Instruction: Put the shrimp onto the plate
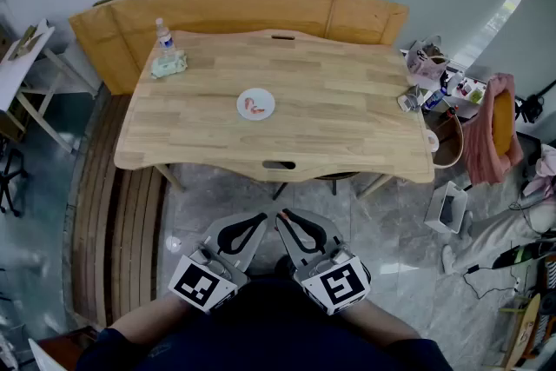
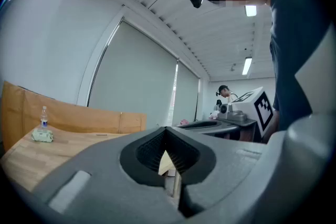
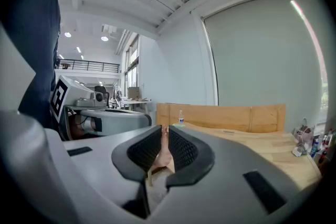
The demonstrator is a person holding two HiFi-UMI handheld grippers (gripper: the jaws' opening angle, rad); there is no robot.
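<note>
A small white plate sits near the middle of the wooden table. Pink shrimp lie on it. Both grippers hang side by side below the table's near edge, close to the person's body, well short of the plate. The left gripper is shut with nothing in it, and its jaws meet at the tip in the left gripper view. The right gripper is also shut and empty, its jaws almost touching in the right gripper view.
A water bottle and a green tissue pack stand at the table's far left corner. A wooden bench wraps the far side. Bags and clutter crowd the right end. A slatted bench runs along the left.
</note>
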